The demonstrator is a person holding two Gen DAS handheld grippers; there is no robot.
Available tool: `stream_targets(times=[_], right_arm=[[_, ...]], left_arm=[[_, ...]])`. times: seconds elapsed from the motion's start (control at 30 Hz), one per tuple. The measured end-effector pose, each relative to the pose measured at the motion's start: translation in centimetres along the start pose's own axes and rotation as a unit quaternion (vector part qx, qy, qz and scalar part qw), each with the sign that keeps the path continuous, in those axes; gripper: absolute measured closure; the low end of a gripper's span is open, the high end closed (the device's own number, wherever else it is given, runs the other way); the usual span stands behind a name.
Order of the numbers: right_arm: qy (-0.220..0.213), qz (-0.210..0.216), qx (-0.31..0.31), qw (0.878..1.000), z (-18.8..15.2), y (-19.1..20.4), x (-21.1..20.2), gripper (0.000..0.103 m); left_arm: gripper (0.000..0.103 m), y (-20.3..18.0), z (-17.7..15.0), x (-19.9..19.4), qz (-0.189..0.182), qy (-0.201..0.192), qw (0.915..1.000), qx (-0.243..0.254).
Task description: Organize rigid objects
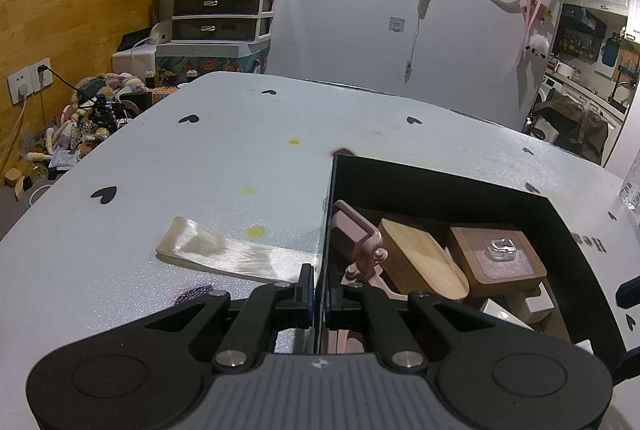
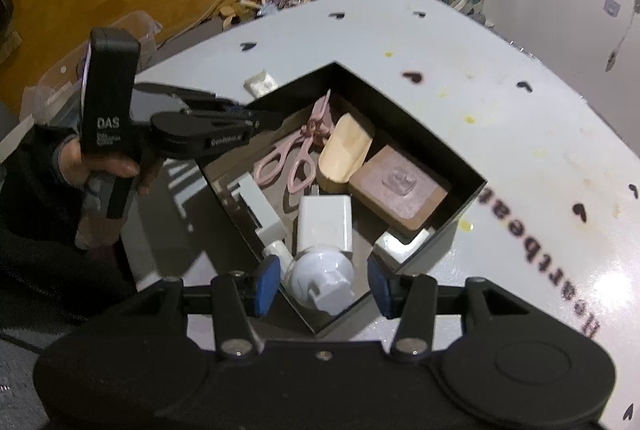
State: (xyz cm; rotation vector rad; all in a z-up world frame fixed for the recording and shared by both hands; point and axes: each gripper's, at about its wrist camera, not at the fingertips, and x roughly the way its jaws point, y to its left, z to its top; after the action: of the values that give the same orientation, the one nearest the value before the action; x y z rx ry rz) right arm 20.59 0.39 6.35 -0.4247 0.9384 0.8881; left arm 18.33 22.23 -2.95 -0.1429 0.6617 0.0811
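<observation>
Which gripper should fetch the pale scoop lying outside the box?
Right, probably. The right gripper is open and empty above the black box. The left gripper is shut on the box wall, steadying it, though the pale scoop lies on its side.

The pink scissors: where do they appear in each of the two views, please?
Left wrist view: pink scissors at lower centre, inside the black box, against its left wall.
Right wrist view: pink scissors at centre, in the box's far-left part.
Shared landmark: the wooden scoop lies immediately to their right.
</observation>
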Motion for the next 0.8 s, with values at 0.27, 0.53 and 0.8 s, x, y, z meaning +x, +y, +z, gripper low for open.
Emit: stream_targets(times=[0.27, 0.53, 0.8], right_arm=[[-0.068, -0.033, 0.044, 0.996, -1.1, -0.1, -2.3, 0.036], [-0.144, -0.07, 0.093, 0.983, -4.0, 0.3, -3.5, 0.02], [-0.207, -0.102, 0.144, 0.962, -6.8, 0.1, -3.6, 0.016]], left_arm=[[0.098, -0.1, 0.0, -0.2, 0.005, 0.001, 1.0, 0.002], [0.098, -0.4, 0.1, -0.1, 0.009, 0.002, 1.0, 0.004], [0.098, -0.4, 0.2, -0.3, 0.008, -0.001, 1.0, 0.005]])
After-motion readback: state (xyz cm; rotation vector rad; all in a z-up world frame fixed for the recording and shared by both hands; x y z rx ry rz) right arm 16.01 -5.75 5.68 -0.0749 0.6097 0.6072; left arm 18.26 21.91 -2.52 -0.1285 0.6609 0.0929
